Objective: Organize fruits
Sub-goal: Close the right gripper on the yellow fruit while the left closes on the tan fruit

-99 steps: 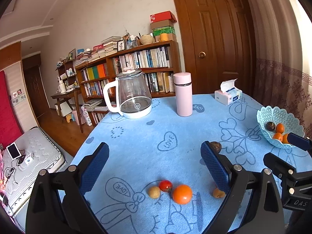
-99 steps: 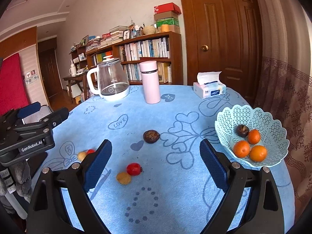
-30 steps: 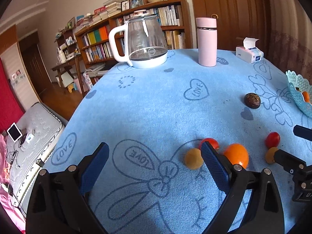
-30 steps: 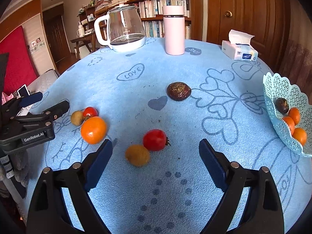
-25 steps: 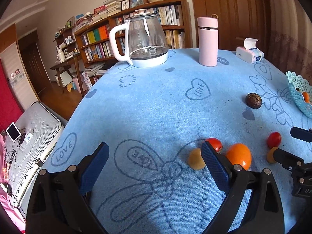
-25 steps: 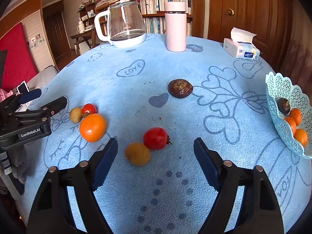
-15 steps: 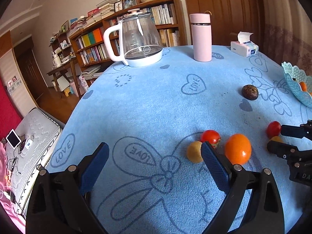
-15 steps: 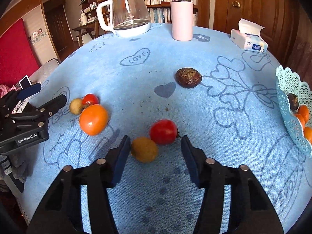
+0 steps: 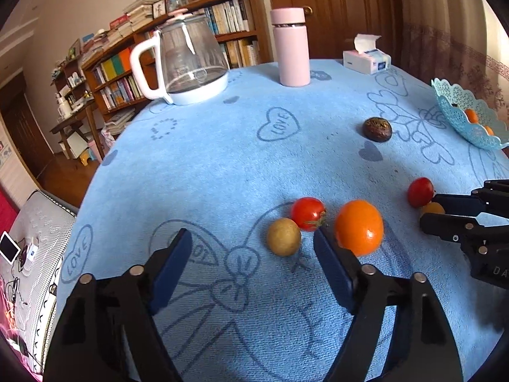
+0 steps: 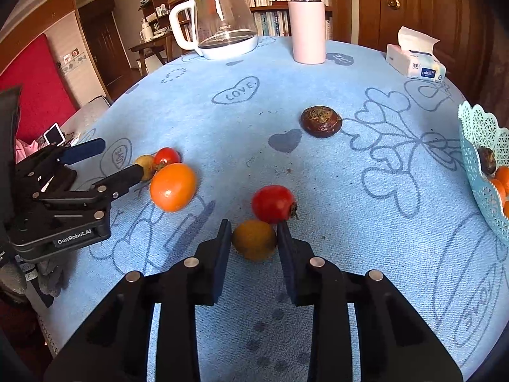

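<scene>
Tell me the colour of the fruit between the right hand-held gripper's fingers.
Yellow-orange fruit, clamped by the right hand-held gripper; clearest in the right wrist view.

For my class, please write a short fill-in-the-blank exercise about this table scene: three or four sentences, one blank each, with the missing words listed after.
1. The right gripper is shut on a small ____ fruit.
2. The cloth covering the table is ____ in colour.
3. The flask standing beside the glass kettle is ____.
4. The oranges already put away lie in a lacy ____.

Missing words: yellow; blue; pink; basket
</scene>
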